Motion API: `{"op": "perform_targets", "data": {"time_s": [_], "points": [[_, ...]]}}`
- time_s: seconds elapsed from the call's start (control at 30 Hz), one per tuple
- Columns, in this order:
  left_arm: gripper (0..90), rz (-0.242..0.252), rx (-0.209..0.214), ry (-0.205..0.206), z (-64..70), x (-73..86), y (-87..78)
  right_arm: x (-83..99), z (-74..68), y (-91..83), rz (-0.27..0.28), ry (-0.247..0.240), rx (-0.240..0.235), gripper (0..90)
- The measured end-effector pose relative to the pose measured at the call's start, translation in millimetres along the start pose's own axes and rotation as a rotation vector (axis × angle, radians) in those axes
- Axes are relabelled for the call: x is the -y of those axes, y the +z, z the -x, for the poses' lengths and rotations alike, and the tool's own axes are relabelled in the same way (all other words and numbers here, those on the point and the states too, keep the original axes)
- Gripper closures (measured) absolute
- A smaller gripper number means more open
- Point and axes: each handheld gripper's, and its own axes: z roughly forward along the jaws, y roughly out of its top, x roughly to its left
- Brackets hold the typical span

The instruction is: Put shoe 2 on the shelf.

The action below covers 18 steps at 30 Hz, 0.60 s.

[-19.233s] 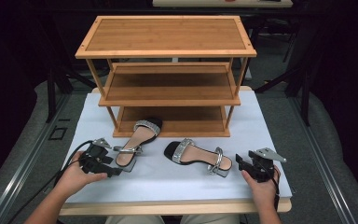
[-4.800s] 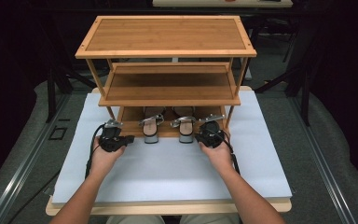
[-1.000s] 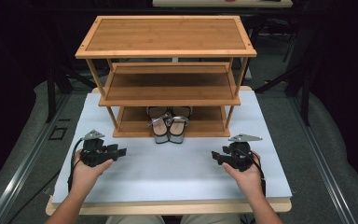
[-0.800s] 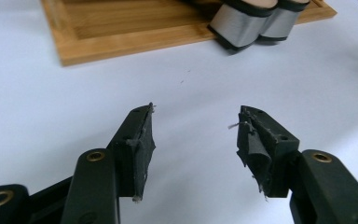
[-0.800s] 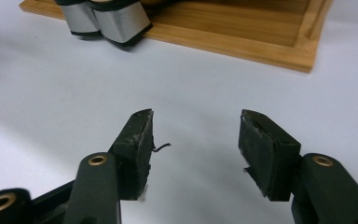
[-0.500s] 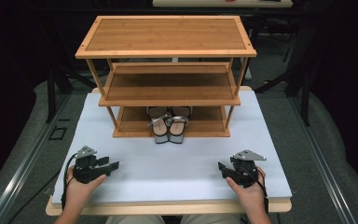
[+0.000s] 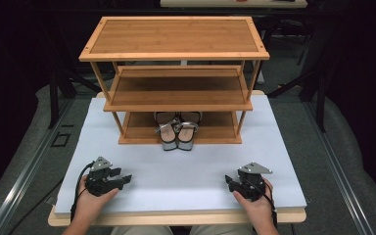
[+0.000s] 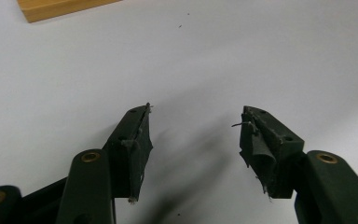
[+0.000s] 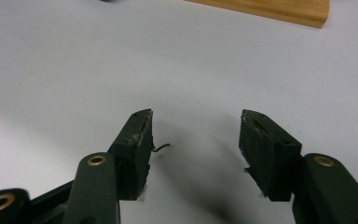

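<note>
White tabletop (image 7: 186, 171), bamboo rack (image 7: 176, 83) on it; dark room.

This looks like a test room or lab set up for recording, not a home. A table (image 7: 284, 161) covered by a plain white sheet stands alone on grey carpet (image 7: 338, 147), with metal rails (image 7: 24, 186) along the floor on both sides. Dark stands and table legs (image 7: 58, 83) surround it, and the background is black. The wooden shoe rack (image 7: 176, 73) seems a prop.
</note>
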Motion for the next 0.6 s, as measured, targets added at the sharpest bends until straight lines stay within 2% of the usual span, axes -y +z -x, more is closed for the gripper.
{"op": "perform_targets", "data": {"time_s": [0.03, 0.17, 0.2, 0.53, 0.6], "points": [[42.2, -0.001, -0.004, 0.002, 1.4, 0.2, 1.3, 0.4, -0.9, 0.6, 0.004, 0.001, 0.008, 44.2], [40.6, -0.001, -0.005, 0.004, 2.5, 1.1, 1.7, 1.2, -1.5, 2.4, -0.005, -0.013, -0.007, 43.5], [40.6, 0.000, -0.007, 0.005, 3.2, 1.5, 2.0, 2.1, -2.1, 3.2, -0.009, -0.026, 0.015, 43.2], [40.1, 0.000, -0.009, 0.014, 3.4, 0.6, 3.4, 3.4, -0.1, 1.6, -0.022, -0.026, 0.012, 43.2], [39.9, 0.001, -0.006, 0.014, 3.6, 0.0, 4.1, 4.1, -0.7, 2.5, -0.003, -0.015, 0.013, 43.2]]}}
